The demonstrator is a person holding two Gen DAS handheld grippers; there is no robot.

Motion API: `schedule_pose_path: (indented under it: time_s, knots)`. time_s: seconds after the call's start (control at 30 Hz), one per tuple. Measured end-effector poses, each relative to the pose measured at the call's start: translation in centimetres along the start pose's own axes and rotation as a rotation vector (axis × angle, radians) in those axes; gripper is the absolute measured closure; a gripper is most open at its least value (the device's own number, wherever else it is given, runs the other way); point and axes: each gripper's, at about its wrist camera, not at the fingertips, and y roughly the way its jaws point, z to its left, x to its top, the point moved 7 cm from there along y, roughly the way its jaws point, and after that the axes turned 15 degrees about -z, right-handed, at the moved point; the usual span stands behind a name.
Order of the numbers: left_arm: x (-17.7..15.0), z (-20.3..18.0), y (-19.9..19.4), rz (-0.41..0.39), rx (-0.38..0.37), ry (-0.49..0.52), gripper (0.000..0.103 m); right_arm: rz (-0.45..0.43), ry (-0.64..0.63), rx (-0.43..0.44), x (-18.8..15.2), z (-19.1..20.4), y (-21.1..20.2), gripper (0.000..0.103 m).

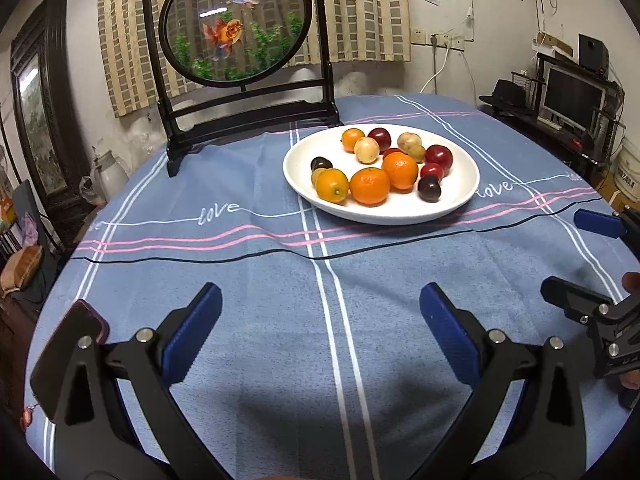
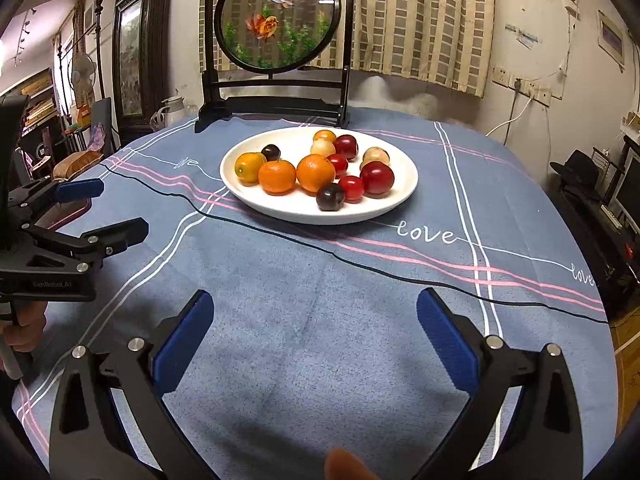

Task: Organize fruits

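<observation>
A white plate (image 1: 460, 196) (image 2: 248, 148) sits at the far middle of the table and holds several fruits: oranges (image 1: 370, 186) (image 2: 316, 173), red plums (image 1: 439, 156) (image 2: 377, 178), dark plums (image 1: 429, 189) (image 2: 330, 197) and pale yellow fruits (image 1: 367, 149) (image 2: 323, 147). My left gripper (image 1: 320, 300) hovers open over bare cloth in front of the plate, with nothing between its fingers. My right gripper (image 2: 314, 308) is also open and empty, nearer than the plate. Each gripper shows at the edge of the other's view: the right gripper (image 1: 584, 256), the left gripper (image 2: 116, 208).
A black stand with a round goldfish panel (image 1: 236, 20) (image 2: 278, 16) rises behind the plate. A dark red phone (image 1: 86, 320) lies by the table's left edge. The blue striped tablecloth (image 1: 260, 272) (image 2: 320, 280) covers the round table. A hand (image 2: 24, 328) holds the left gripper's handle.
</observation>
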Motion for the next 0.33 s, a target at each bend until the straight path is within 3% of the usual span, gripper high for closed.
schedule_pose_path:
  time_s: [0.33]
  knots:
    - [0.03, 0.47, 0.15, -0.002, 0.043, 0.002, 0.002, 0.001, -0.002, -0.003, 0.04, -0.08, -0.03, 0.001]
